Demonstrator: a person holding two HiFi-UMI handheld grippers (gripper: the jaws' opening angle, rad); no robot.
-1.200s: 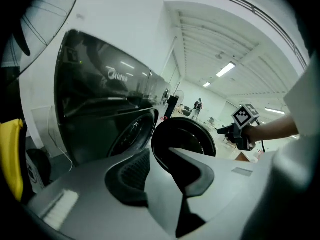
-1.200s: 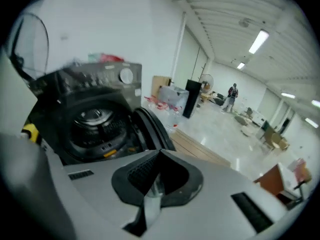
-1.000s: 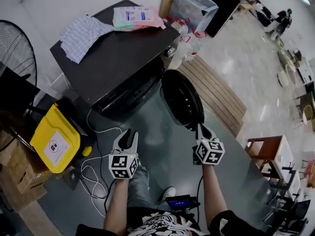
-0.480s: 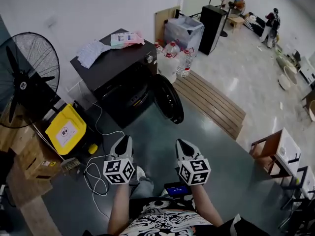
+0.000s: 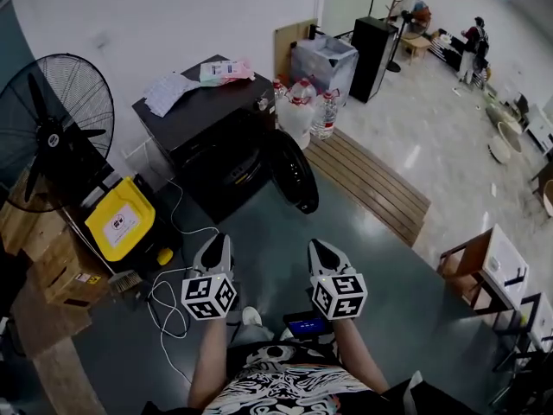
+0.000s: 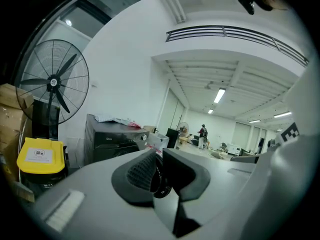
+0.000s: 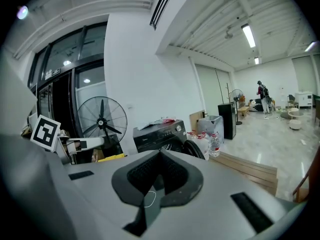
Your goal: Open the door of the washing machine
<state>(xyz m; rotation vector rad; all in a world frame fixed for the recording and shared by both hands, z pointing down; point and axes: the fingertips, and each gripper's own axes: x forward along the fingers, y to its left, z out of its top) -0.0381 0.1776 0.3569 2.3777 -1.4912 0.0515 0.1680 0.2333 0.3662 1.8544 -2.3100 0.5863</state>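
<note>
Head view: at the far left stands a round wire-caged fan [image 5: 52,137], and below it a glossy yellow plastic bin [image 5: 121,223] beside brown cardboard boxes [image 5: 39,262]. Just right of these, in the upper middle of the frame, sits the washing machine [image 5: 199,124], a boxy black cabinet with a flat matte top carrying crumpled cloths [image 5: 168,92]. Its door [image 5: 292,173], a thick dark ring round a bulged window, hangs off the right side of the machine's front and already stands swung out over the grey floor. By judgement the door is rigid and fairly weighty, turns only on its hinge, and its smooth, shiny rim could slip under the pads; the free edge opposite the hinge looks the best place to take hold. Further right are clear water bottles [image 5: 302,102] and a slatted wooden platform [image 5: 371,184]. Low in the frame, the left gripper [image 5: 216,244] and then the right gripper [image 5: 318,251] hover side by side, well apart from the door, each with ribbed dark pads clenched together on nothing. In the left gripper view a dark round shape shows at the pad seam, probably the distant door, though it is too small to be certain.
</note>
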